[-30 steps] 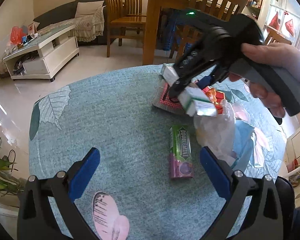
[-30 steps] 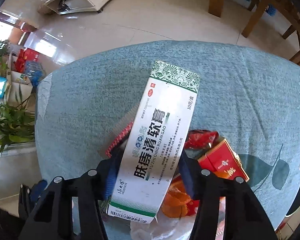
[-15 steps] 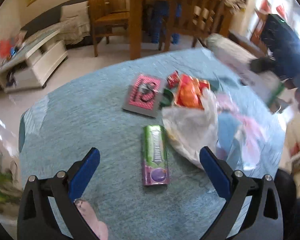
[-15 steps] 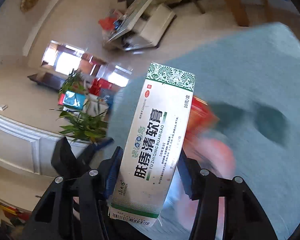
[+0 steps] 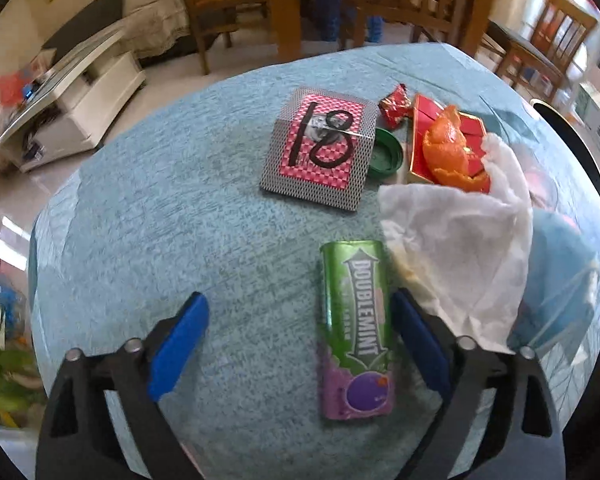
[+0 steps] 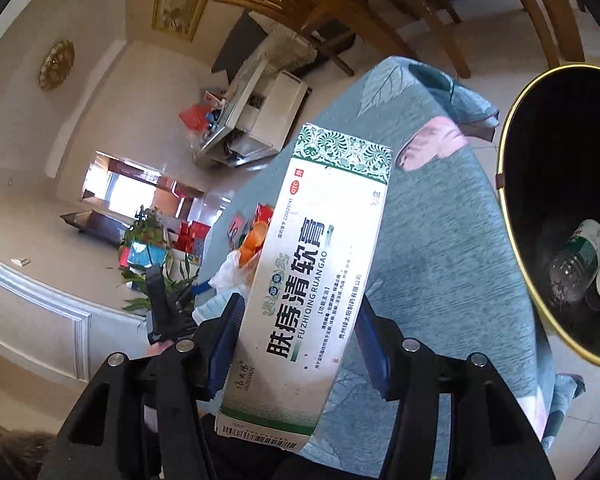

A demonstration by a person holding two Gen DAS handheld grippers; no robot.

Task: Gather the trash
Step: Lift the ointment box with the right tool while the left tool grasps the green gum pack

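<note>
Your right gripper (image 6: 296,344) is clamped on the white-and-green ointment box (image 6: 312,280) printed "FUZHI QING RUAN GAO", near the black bin (image 6: 512,264). Your left gripper (image 5: 300,344) is closing around the green "DOUBLEMINT" gum pack (image 5: 356,328) on the teal tablecloth (image 5: 172,208); pads not pressing.

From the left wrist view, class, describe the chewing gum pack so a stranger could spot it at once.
On the teal tablecloth, look just ahead of the left gripper, beside the crumpled white tissue. The gum pack is the only green, purple-ended packet, printed DOUBLEMINT.
</note>
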